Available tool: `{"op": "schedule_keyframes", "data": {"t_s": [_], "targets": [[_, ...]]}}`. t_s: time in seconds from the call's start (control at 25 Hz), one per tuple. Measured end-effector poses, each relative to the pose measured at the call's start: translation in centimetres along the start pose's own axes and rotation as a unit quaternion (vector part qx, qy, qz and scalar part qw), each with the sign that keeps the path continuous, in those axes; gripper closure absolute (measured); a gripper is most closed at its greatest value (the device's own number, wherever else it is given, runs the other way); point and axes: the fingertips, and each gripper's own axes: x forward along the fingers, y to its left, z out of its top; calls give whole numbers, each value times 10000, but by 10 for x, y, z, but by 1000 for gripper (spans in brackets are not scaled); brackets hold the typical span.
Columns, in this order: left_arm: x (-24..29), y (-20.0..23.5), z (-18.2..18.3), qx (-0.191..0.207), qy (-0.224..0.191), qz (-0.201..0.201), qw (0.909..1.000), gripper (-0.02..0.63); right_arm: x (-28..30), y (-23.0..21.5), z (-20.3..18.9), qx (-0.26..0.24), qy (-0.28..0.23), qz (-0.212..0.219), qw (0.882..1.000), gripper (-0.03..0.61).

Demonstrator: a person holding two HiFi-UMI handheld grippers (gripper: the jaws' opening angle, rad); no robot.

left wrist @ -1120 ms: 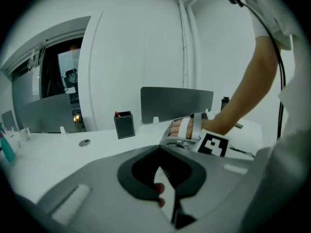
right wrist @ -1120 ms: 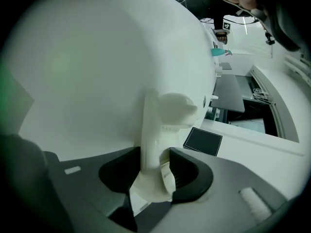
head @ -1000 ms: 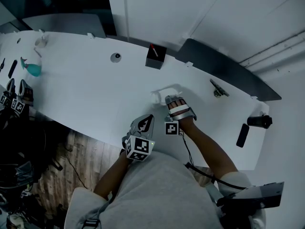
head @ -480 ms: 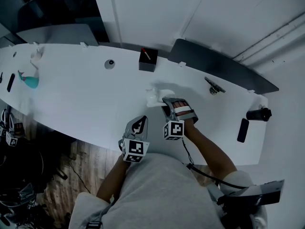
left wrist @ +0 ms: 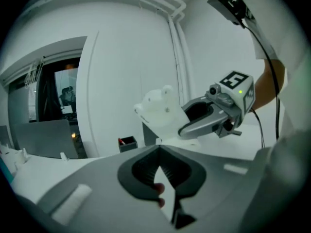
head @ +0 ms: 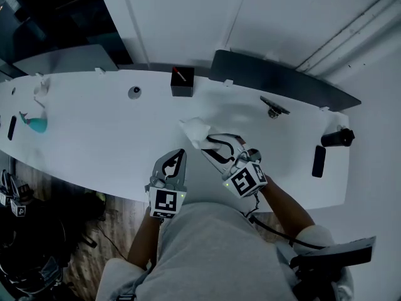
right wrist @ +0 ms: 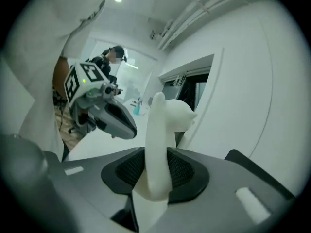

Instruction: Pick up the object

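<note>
The object is a white, lumpy moulded piece (head: 196, 132) with a long neck. My right gripper (head: 210, 144) is shut on it and holds it above the white table (head: 94, 137). In the right gripper view the neck of the white piece (right wrist: 161, 140) stands pinched between the two dark pads, its bulky head pointing away. My left gripper (head: 177, 159) hovers just left of it near the table's front edge, shut and empty. In the left gripper view the white piece (left wrist: 160, 111) and the right gripper (left wrist: 214, 116) hang ahead of the left gripper's own shut jaws.
A black box (head: 182, 82) with a red item stands at the table's back edge, a small round knob (head: 134, 93) to its left. A teal object (head: 37, 124) lies far left. At the right are a dark clip (head: 272, 108), a black cylinder (head: 337, 137) and a flat black bar (head: 318, 161).
The right gripper has closed on the white piece, lifted it off the table and swung it left toward the left gripper. The left gripper has stayed shut near the table edge.
</note>
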Motion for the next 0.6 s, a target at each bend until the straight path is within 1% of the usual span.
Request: {"op": "schedule_keyframes", "data": {"t_s": [0.08,0.16,0.24,0.28,0.36,0.4,0.48,0.56,0.6], "targets": [[-4,-3,12,-21,-224,-219,9995,612,-14,-2,20,301,-398,168,9986,440],[-9,-3,23,-88,-431,-408,9982,612,-27,-3,37,505,-625,422,9959,440],[-15,-2,37,-128,-656,-537,9963,612,-43,-3,52,791,-955,667,9900,440],[-19,-1,46,-183,-805,-622,9946,613,-52,-5,63,1072,-1241,739,9837,440],[-28,-2,64,-426,-1001,-947,9895,612,-72,-10,87,1745,-1837,878,9634,440],[-34,-4,72,-590,-1038,-1194,9856,612,-83,-11,95,1945,-2010,1022,9546,440],[-45,-8,87,-840,-1114,-1803,9737,612,-101,-11,110,2123,-2262,1369,9408,440],[-58,-16,101,-840,-1242,-2485,9569,612,-116,-9,122,2218,-2487,1717,9271,440],[-63,-20,108,-836,-1284,-2835,9467,612,-121,-8,127,2263,-2585,1875,9202,440]]}}
